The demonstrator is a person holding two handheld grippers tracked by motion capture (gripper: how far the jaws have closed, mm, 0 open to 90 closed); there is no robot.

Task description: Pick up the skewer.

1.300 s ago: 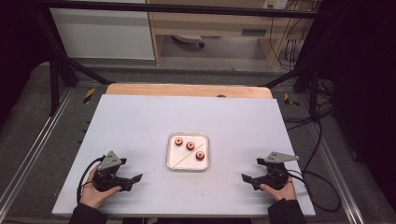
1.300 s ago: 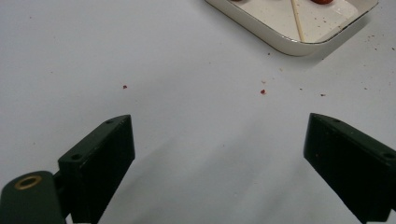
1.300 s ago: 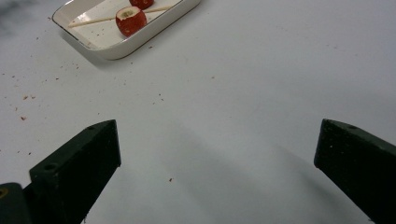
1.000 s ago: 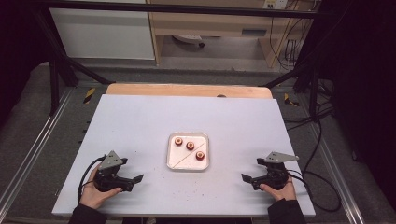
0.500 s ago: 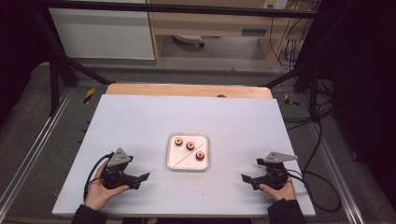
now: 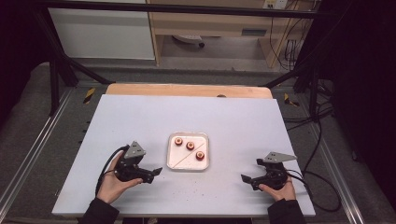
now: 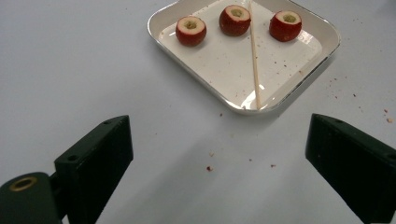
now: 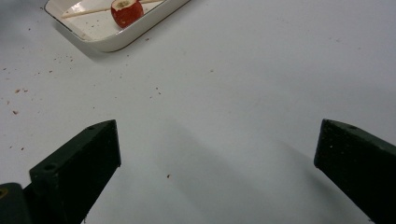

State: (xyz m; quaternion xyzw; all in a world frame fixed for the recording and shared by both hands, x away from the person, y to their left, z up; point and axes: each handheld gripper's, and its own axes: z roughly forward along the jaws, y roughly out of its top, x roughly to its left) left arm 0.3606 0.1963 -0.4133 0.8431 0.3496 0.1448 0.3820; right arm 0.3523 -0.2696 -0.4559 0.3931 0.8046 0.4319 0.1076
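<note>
The left hand (image 6: 112,183) comes in from the bottom edge in a dark sleeve and wraps the left claw (image 6: 156,171) from below and behind. That claw points right, toward the middle of the bench, its grey three-cornered plate on top and its cable looping round the back of the hand. Its jaws stand wide apart, nothing between them.

The right hand (image 6: 279,190), also dark-sleeved, grips the right claw (image 6: 243,178) from beneath. This claw points left, plate on top, cable trailing off to the right. Its jaws gape wide too, bare between. The two claws sit well apart, facing inward.
</note>
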